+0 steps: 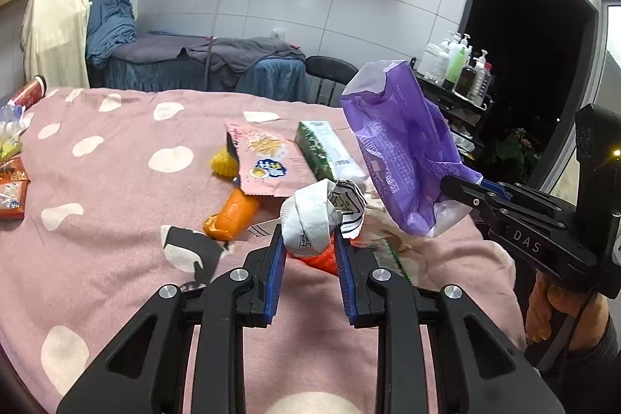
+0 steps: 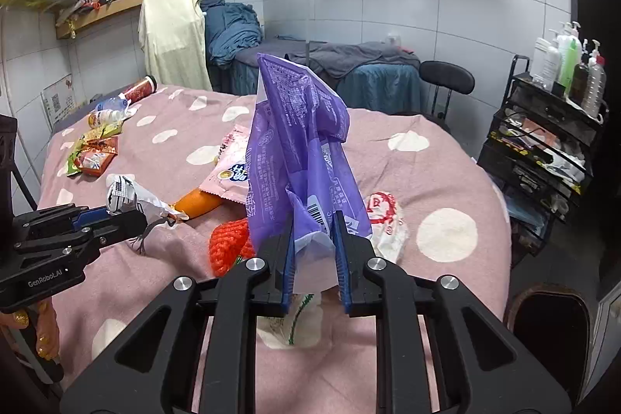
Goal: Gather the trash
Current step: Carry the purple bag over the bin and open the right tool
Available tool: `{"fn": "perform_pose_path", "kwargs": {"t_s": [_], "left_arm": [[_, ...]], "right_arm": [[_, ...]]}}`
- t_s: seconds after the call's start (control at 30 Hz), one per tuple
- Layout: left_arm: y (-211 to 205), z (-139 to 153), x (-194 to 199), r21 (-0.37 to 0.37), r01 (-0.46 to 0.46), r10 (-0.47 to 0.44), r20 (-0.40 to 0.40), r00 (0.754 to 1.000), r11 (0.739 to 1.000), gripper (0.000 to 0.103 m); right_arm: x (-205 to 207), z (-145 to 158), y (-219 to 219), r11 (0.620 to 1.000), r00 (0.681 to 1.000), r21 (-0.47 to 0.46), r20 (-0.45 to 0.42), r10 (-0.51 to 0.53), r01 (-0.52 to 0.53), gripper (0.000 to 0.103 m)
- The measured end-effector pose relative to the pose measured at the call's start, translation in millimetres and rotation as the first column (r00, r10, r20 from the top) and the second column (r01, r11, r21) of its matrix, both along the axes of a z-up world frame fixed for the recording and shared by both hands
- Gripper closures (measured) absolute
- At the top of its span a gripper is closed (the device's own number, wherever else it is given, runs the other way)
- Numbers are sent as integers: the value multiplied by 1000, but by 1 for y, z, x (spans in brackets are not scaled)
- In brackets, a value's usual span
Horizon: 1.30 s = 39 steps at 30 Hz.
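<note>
Both tongs loaded: your left gripper pinches a crumpled white wrapper, lifted just above the pink spotted blanket. Your right gripper is clamped on the purple bag, standing upright over the blanket. Orange peel and pink snack packet lie on the blanket.

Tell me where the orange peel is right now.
The orange peel lies on the pink spotted blanket, left of centre in the left wrist view, just below the pink snack packet and left of the crumpled white wrapper.
</note>
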State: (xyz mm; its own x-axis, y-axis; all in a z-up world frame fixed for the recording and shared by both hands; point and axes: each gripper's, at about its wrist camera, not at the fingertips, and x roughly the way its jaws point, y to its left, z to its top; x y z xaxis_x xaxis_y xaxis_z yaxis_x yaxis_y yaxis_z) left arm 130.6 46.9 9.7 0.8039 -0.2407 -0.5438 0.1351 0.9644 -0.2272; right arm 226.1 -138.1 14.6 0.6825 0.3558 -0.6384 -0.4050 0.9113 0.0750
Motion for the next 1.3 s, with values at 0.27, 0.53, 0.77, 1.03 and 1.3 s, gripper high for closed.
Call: {"fn": "perform_pose_path", "kwargs": {"t_s": [0.27,0.53,0.77,1.03,1.3], "left_arm": [[-30,10,-16,-12,80,-80,34,996,997,78],[-67,11,-27,-5,167,-167,41,985,986,78],[-99,11,-33,-3,239,-238,46,970,971,78],[-133,7,-32,-4,323,-323,25,946,946,78],[-164,0,-28,7,387,-387,0,922,922,78]], "right_arm": [[-29,7,-38,996,996,13,20,-86,86,84],[-56,7,-87,977,976,12,32,-215,215,84],[-76,0,-135,942,942,14,17,-336,336,84],[-92,-12,-190,886,886,15,-11,-464,464,84],[-92,-39,-238,814,810,-9,-93,-579,581,84]]}}
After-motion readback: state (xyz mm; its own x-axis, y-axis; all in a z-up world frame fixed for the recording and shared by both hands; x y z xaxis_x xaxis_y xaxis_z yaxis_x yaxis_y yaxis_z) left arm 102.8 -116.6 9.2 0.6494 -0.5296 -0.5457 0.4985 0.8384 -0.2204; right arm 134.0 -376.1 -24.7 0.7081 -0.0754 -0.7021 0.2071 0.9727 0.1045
